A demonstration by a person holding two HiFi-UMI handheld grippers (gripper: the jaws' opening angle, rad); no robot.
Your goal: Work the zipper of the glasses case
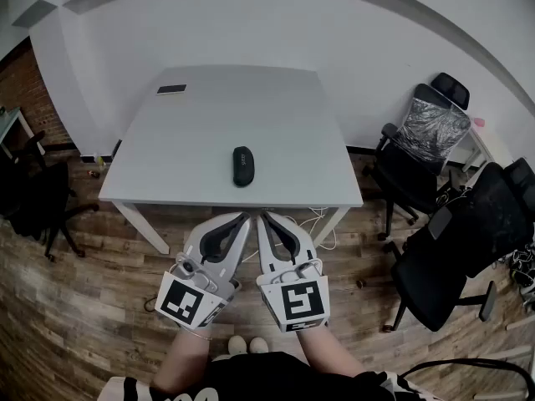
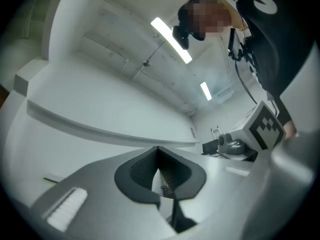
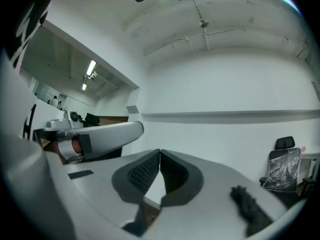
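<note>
Item one: black oval glasses case (image 1: 242, 165). It lay flat on the light grey rectangular worktop (image 1: 184, 144), about midway across and somewhat toward the near edge, its long axis running away from the person. Nothing touched it. How its zipper stood could not be told from the head view.

Item two: left gripper (image 1: 245, 217), a pale grey two-jaw tool with a black-and-white marker cube (image 1: 185, 301) at its rear. It was held in front of the worktop's near edge, above the floor and short of the glasses case. In its own view (image 2: 158, 150) the jaws were brought fully together, with the ribbed dark pads meeting at the tips and nothing between them.

Item three: right gripper (image 1: 263, 216), of matching build, with its own marker cube (image 1: 301, 302). It was held just beside the left gripper, the two sets of tips close together. In its own view (image 3: 160, 153) the jaws likewise met tip to tip and held nothing.

Sundries:
- A small dark flat rectangular object (image 1: 171, 89) lay at the worktop's far left corner, well apart from the case.
- Black office chairs (image 1: 468, 232) stood to the right of the worktop.
- Another dark chair (image 1: 33, 199) stood to the left.
- The wood-plank floor (image 1: 84, 307) and white wall (image 1: 251, 23) completed the room.
</note>
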